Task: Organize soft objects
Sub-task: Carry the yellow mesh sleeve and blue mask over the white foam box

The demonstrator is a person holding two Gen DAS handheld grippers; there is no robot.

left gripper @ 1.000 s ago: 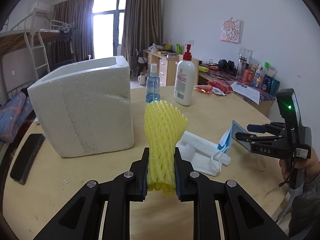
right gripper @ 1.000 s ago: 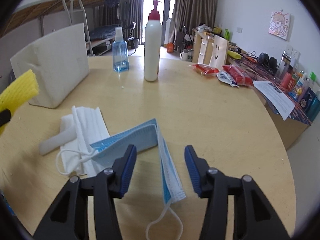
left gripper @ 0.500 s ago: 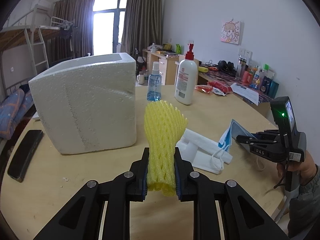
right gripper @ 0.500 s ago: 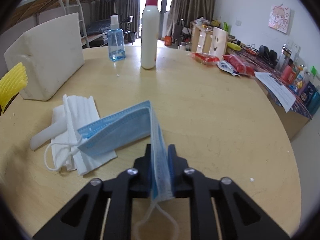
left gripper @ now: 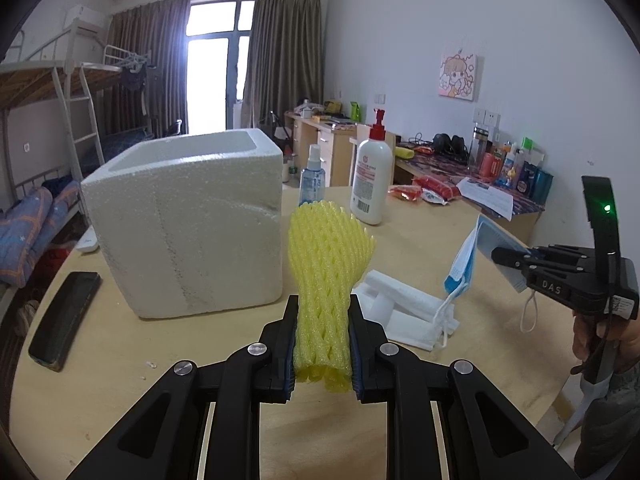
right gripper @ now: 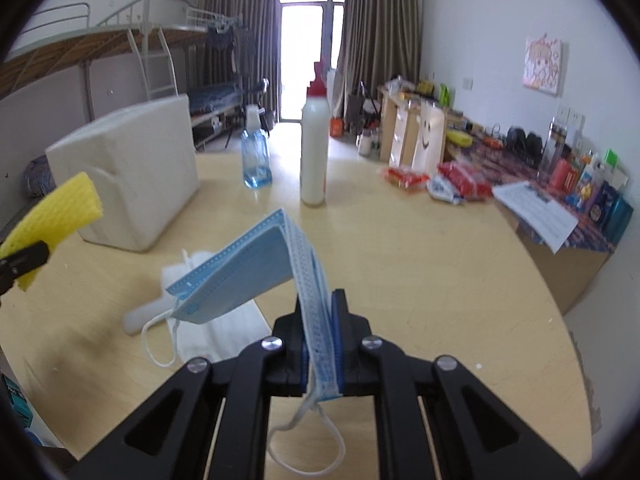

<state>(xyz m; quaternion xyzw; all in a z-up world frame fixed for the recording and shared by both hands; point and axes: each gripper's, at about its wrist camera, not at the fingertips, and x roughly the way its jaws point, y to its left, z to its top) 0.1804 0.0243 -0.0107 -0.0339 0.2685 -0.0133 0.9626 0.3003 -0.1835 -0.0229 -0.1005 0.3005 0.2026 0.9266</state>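
My left gripper (left gripper: 322,316) is shut on a yellow foam net sleeve (left gripper: 326,264) and holds it upright above the table; the sleeve also shows in the right wrist view (right gripper: 56,216). My right gripper (right gripper: 320,320) is shut on a blue face mask (right gripper: 248,268) and holds it off the table; mask and gripper also show at the right of the left wrist view (left gripper: 472,256). A white foam box (left gripper: 188,220) stands open-topped at the left. White masks and a white foam piece (left gripper: 404,308) lie on the table.
A lotion pump bottle (left gripper: 370,184) and a small blue spray bottle (left gripper: 312,182) stand behind the box. A black phone (left gripper: 66,318) lies at the table's left edge. Red snack packets (right gripper: 440,180) and papers lie at the far right.
My right gripper closed on the blue mask and lifted it off the table. My left gripper rose a little with the yellow sleeve.
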